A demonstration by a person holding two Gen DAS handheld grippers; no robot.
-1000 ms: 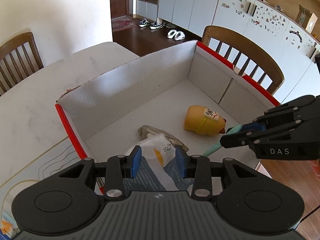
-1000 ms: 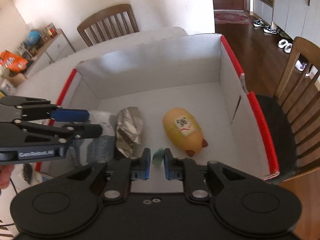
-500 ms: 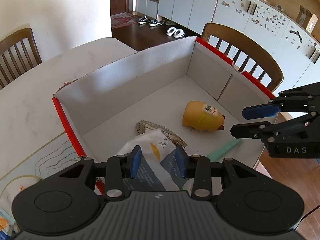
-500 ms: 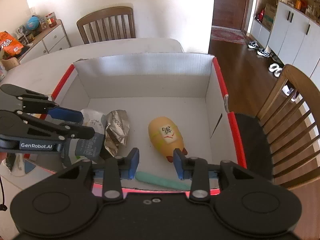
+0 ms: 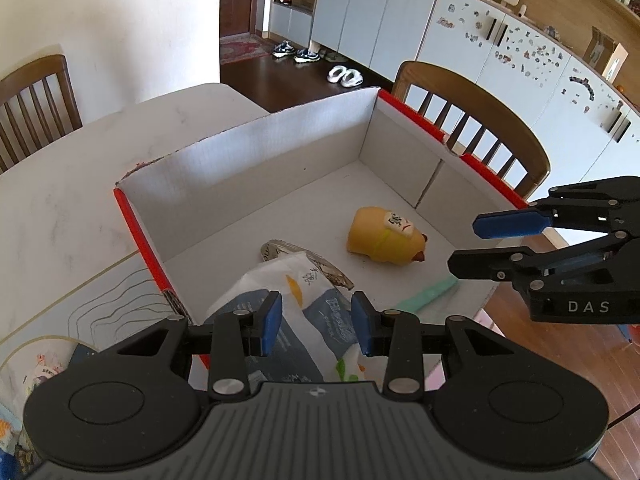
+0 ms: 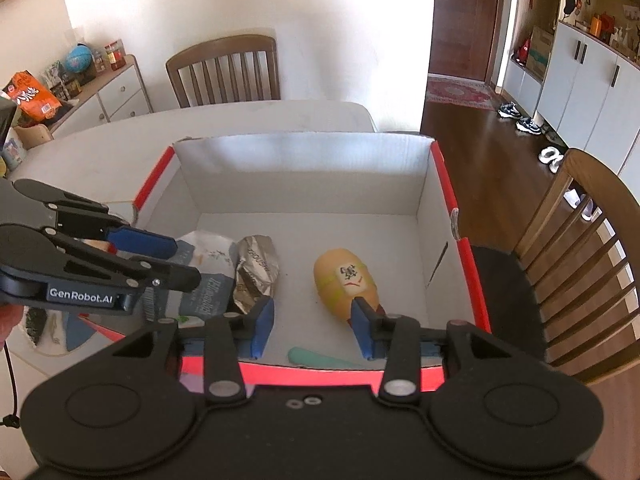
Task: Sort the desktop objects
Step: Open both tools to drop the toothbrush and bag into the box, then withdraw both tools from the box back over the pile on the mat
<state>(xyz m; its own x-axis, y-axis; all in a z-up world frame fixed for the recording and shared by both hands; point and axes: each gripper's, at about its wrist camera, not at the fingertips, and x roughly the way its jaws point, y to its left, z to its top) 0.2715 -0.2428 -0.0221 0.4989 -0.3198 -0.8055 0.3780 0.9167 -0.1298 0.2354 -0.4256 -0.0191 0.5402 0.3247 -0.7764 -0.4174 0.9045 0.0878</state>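
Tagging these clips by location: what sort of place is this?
Most likely a home dining area: wooden dining chairs around a pale table, shoes left on the wood floor, and white cabinets along the wall.

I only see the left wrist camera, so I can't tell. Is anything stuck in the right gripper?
Observer: No. The right gripper's jaws are opening with nothing between them; the green stick lies in the box below.
Operator: What's the silver thing behind the packet?
Observer: A crumpled silver wrapper, lying on the box floor beside the packet.
Operator: Anything fun I can't see?
Observer: A globe on a sideboard.
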